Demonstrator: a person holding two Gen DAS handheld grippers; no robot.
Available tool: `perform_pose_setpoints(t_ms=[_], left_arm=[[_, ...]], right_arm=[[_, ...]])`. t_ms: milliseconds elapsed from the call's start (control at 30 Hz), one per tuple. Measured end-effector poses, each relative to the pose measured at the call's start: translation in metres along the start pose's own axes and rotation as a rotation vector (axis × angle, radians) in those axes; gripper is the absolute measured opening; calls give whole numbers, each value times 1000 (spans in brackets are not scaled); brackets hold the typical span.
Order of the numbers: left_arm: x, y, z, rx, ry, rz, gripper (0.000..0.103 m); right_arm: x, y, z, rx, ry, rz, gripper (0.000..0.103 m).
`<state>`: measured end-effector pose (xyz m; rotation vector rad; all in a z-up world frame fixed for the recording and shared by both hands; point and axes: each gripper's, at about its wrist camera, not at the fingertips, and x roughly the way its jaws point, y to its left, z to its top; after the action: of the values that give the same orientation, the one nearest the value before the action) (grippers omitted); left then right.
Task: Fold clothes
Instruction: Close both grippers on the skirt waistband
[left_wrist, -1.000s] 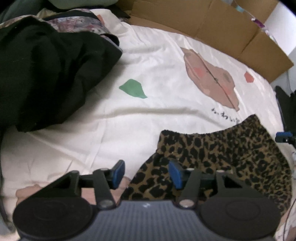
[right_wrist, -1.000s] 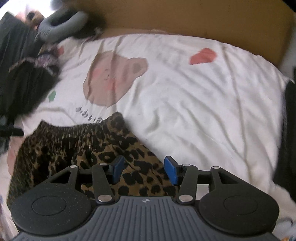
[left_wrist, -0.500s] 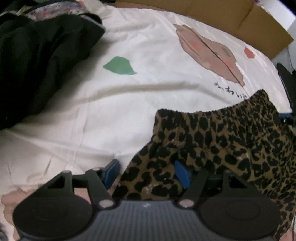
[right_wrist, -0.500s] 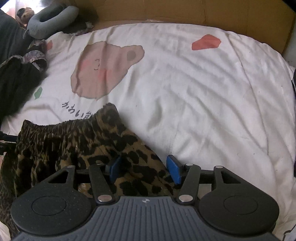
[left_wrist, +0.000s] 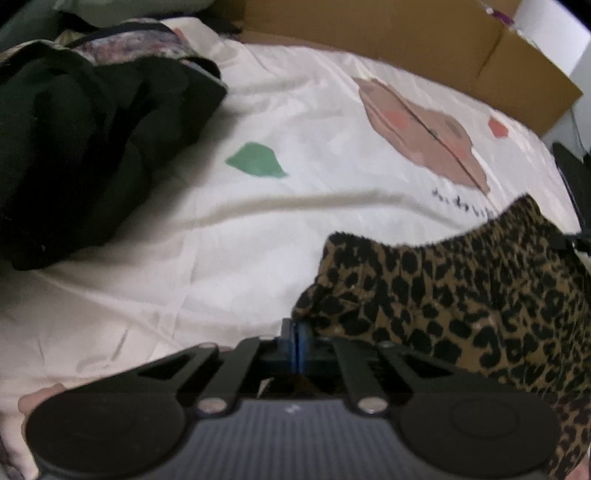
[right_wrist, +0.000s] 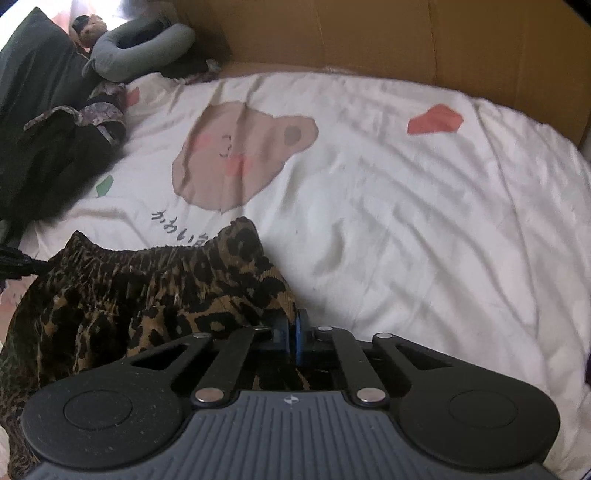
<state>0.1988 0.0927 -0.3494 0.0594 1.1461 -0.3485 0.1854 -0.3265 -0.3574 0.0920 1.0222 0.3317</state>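
- The left claw (left_wrist: 295, 338) has its blue pads pressed together, and it pinches the near left edge of the leopard-print garment (left_wrist: 461, 295).
- The right claw (right_wrist: 291, 334) is also closed, with the near right edge of the same garment (right_wrist: 155, 291) caught between its pads.
- The garment lies on the near part of the bed, on a white sheet (right_wrist: 424, 229) with a bear print (right_wrist: 240, 158). Its gathered elastic edge is on the far side and touches the black printed letters.
- A cardboard wall (right_wrist: 406, 37) stands along the far edge of the bed; it is flattened board, and I cannot tell if it holds anything.
- At the far left a pile of dark clothes (left_wrist: 81, 147) rests on the sheet, well apart from the garment, with a grey neck pillow (right_wrist: 140, 48) behind it.
- Between the garment and the cardboard the sheet is bare, only wrinkled, with a red patch (right_wrist: 436, 120) far right and a green patch (left_wrist: 256, 160) near the dark pile.
- On the right the sheet runs bare to the rounded edge of the bed.
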Motion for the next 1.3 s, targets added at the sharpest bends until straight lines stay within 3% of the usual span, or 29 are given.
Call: perform_pose_setpoints(t_ms=[267, 700, 1300], left_arm=[[-23, -11, 28, 36, -113, 1, 1], [-28, -19, 87, 78, -231, 25, 1], [6, -28, 167, 103, -288, 80, 1]], right_arm=[[-18, 1, 19, -9, -62, -37, 0], [-39, -4, 77, -13, -139, -110, 0], [-14, -30, 152, 7, -156, -172, 0]])
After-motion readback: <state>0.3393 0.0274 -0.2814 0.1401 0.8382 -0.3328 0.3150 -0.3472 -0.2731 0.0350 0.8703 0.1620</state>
